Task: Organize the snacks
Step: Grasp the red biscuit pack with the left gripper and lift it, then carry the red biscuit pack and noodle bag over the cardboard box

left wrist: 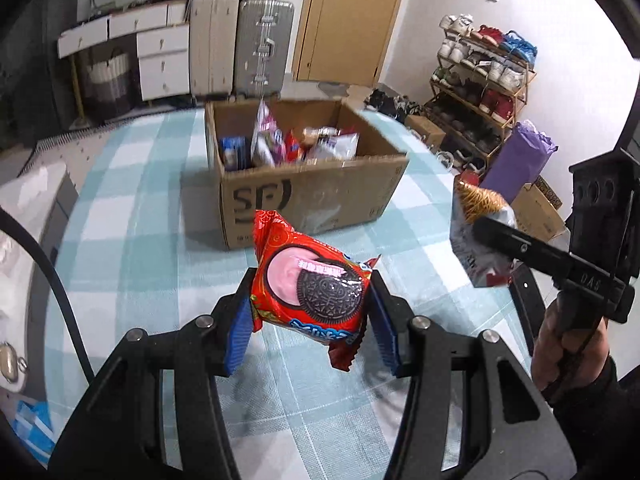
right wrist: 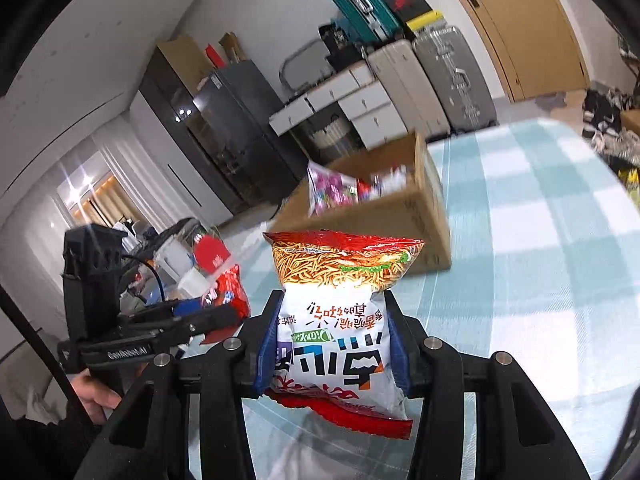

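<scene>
left tool (left wrist: 310, 316) clamped on Oreo pack (left wrist: 310, 280), held above desk (left wrist: 132, 240) | right tool (right wrist: 332, 344) clamped on noodle bag (right wrist: 336, 320) | box (left wrist: 308, 192) set on checked cloth, snacks inside | suitcases (left wrist: 240, 44), door (left wrist: 344, 16) seen behind

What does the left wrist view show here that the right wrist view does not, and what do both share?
Only the left wrist view shows the shoe rack, the purple bag and the "SF" print on the box front.

Only the right wrist view shows the dark glass-door cabinet and the curtained window.

Both show the open cardboard box holding snacks on the blue checked tablecloth, the left gripper clamping the red cookie packet, and the right gripper clamping the white noodle-snack bag.
</scene>
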A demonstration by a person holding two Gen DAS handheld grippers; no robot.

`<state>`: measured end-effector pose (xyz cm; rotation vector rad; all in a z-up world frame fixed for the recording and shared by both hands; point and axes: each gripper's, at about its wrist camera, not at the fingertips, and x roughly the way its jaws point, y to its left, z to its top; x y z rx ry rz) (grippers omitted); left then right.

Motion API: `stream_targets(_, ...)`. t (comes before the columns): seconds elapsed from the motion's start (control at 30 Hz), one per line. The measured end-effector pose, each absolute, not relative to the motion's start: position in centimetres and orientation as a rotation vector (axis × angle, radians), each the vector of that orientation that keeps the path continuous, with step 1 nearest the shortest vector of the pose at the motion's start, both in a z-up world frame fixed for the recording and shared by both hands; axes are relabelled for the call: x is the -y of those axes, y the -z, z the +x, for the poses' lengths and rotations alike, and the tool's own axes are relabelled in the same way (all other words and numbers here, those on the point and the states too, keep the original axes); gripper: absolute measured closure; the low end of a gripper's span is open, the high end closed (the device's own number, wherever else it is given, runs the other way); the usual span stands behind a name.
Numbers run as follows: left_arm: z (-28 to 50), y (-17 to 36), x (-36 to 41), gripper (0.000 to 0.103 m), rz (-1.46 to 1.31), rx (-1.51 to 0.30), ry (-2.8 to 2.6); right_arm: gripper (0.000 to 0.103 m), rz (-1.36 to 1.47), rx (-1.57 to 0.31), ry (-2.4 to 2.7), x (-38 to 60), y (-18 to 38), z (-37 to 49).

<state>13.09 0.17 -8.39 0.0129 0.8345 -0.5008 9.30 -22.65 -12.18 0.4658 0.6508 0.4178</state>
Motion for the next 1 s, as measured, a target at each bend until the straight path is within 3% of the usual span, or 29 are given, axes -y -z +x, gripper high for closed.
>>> stream_targets(0.43, 12.5, 1.0, -1.7, 0.054, -0.038, -0.770, 0.525, 0.056, 0.398, -0.544, -0.422, 23.0, 3.8, 8.4)
stream_targets(1.0, 18.4, -5.5, -0.4, 0.054, -0.090, -0.732, 0.567, 0.056, 0.323, -0.492, -0.416, 22.7, -3.5, 11.6)
